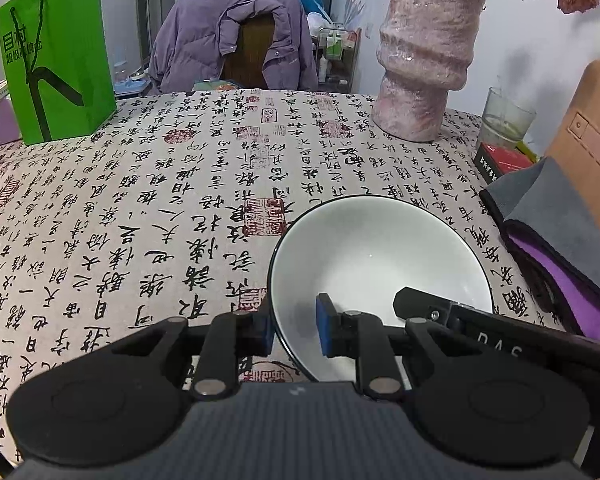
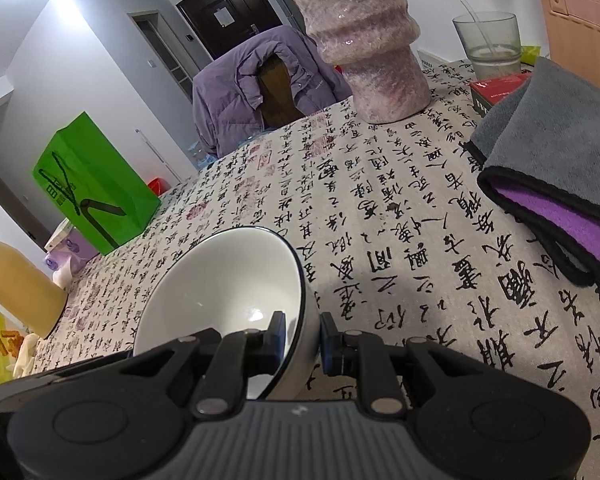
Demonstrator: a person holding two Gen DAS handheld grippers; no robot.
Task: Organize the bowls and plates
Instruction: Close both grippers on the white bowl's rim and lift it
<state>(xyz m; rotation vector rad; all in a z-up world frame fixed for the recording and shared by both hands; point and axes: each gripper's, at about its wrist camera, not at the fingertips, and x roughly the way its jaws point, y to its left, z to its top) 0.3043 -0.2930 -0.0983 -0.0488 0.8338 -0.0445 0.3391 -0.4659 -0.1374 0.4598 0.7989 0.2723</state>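
both the left gripper (image 1: 296, 330) and right gripper (image 2: 303, 338) have jaws clamped on the white bowl (image 1: 380, 256) rim.

Even, soft indoor light; sharp frames, fisheye bending and dark corners.

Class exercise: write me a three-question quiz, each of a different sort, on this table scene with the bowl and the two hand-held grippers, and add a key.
1. True or false: both hand-held grippers, left and right, clamp the rim of the same bowl.
2. Which stands nearest the vase? A) green bag B) glass C) jacket
3. Fill in: the folded cloth is grey outside and ___ inside.

Key: 1 true; 2 B; 3 purple.
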